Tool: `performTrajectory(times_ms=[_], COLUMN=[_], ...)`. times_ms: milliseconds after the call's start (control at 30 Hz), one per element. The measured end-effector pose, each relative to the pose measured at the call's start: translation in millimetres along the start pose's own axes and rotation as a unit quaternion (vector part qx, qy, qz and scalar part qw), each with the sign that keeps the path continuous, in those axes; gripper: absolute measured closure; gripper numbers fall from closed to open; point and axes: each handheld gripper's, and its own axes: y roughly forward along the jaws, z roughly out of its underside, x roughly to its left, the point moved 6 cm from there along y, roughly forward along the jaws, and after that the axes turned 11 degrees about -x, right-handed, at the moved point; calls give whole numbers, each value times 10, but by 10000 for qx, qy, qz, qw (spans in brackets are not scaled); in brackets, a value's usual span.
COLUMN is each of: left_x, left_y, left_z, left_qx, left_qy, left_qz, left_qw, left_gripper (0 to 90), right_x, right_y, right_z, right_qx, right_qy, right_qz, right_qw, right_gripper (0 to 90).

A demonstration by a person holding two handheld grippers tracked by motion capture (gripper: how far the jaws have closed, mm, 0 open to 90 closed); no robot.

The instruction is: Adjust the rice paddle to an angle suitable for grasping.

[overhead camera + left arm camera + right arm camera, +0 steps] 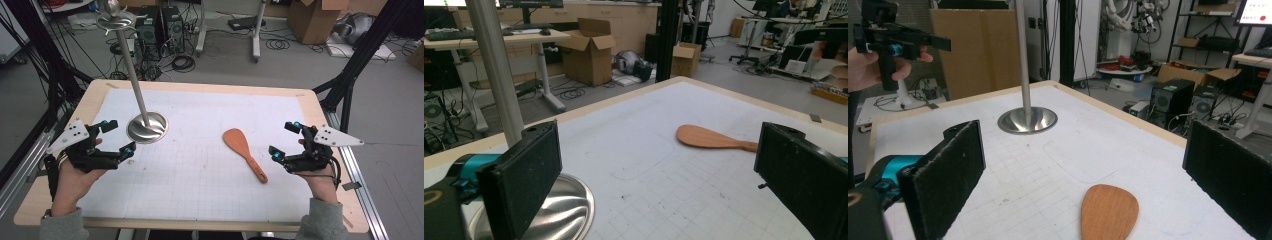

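Wooden spatula (1109,212) on the table (1128,150) between wide-apart right claw (1083,175) jaws.

Lab, computer towers (160,27), floor cables (182,62), cardboard boxes (589,50), desks (489,40)

We see a light wooden table (60,192) covered almost edge to edge by a white gridded mat (200,150). On the mat we find a wooden rice paddle (244,153) lying flat right of centre, and, well apart to its left, a metal stand (146,126) with a round base and a tall upright pole.
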Motion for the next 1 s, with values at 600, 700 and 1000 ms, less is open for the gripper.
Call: performTrajectory(times_ms=[600,700,1000], left_x=[2,10,-7], left_y=[-18,6,45], left_z=[11,17,-2], left_qx=[33,32,-67], left_qy=[8,47,117], left_qz=[-45,-98,-79], left_qw=[10000,9999,9999], left_gripper=[55,55,55], right_x=[-81,-91,-99], right_y=[24,7,43], right_z=[163,227,345], right_qx=[260,400,600], right_qy=[473,545,334], right_qz=[65,75,368], right_qw=[9985,9977,9970], right_gripper=[447,583,887])
